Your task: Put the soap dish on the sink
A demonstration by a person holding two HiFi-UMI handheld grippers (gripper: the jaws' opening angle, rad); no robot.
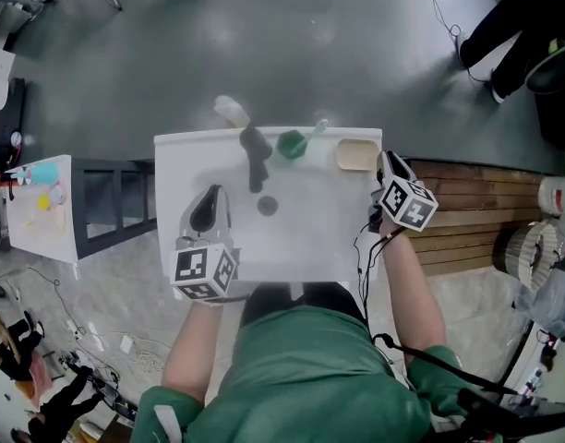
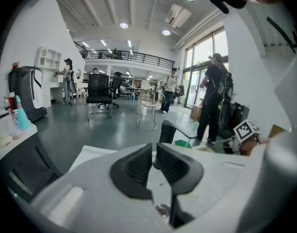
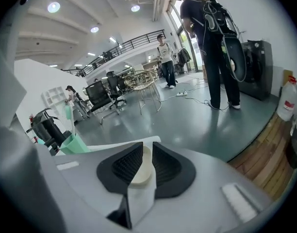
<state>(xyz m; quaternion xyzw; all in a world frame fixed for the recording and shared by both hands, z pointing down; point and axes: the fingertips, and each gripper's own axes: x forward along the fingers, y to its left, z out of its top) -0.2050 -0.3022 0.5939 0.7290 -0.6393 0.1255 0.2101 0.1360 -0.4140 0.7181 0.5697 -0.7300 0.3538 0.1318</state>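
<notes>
Gripping soap dish [image 1: 357,154] on white sink [image 1: 199,155], right fingers [image 3: 122,169]; left fingers [image 2: 134,171] narrow, empty; grey floor [image 1: 264,44] around.

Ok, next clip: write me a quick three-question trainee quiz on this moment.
1. True or false: the left gripper holds nothing between its jaws.
2. Where on the sink is the soap dish? A) far right corner B) near left corner C) middle of the basin
3. Fill in: the right gripper is shut on the ____.

Key: 1 true; 2 A; 3 soap dish.
</notes>
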